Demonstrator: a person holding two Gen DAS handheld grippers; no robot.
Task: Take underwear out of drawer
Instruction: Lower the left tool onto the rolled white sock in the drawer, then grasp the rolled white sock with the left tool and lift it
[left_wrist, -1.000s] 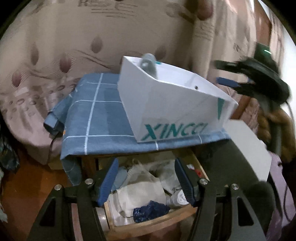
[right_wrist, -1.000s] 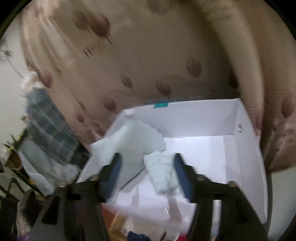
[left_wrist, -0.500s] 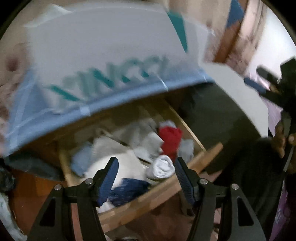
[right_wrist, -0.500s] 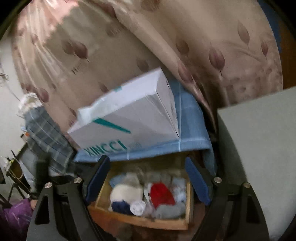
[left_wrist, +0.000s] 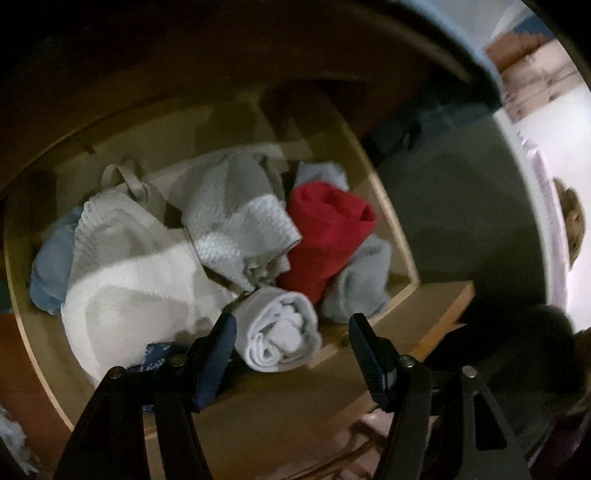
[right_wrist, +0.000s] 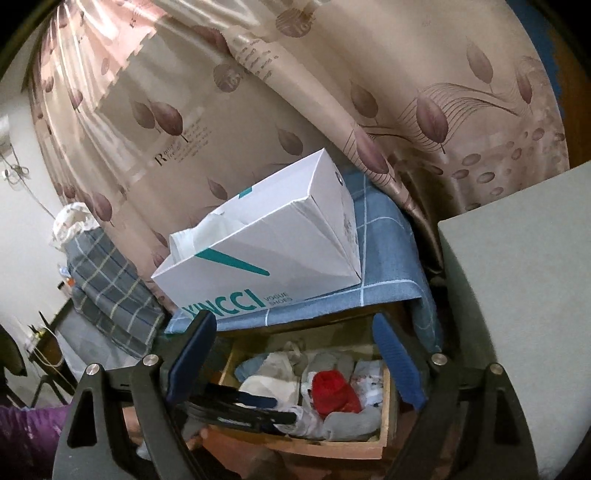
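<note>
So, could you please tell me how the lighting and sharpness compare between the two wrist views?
Left wrist view: dim and shadowed, the drawer lit only across the near clothes, edges softly blurred, the red garment clearest. Right wrist view: brighter and sharper, the curtain evenly lit, print on the white box readable, strong fisheye bending at the edges.

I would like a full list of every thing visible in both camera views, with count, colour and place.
drawer: one, wooden, open under the cloth
white roll: one, drawer front
red garment: one, drawer right
white knit cloth: one, drawer left
grey-white knit: one, drawer middle
pale blue pieces: several, drawer edges
shoe box: one, white with teal letters, above drawer
blue checked cloth: one, under box
curtain: beige, leaf pattern, behind
left gripper: open, over white roll
right gripper: jaws just opening, nothing between
</note>
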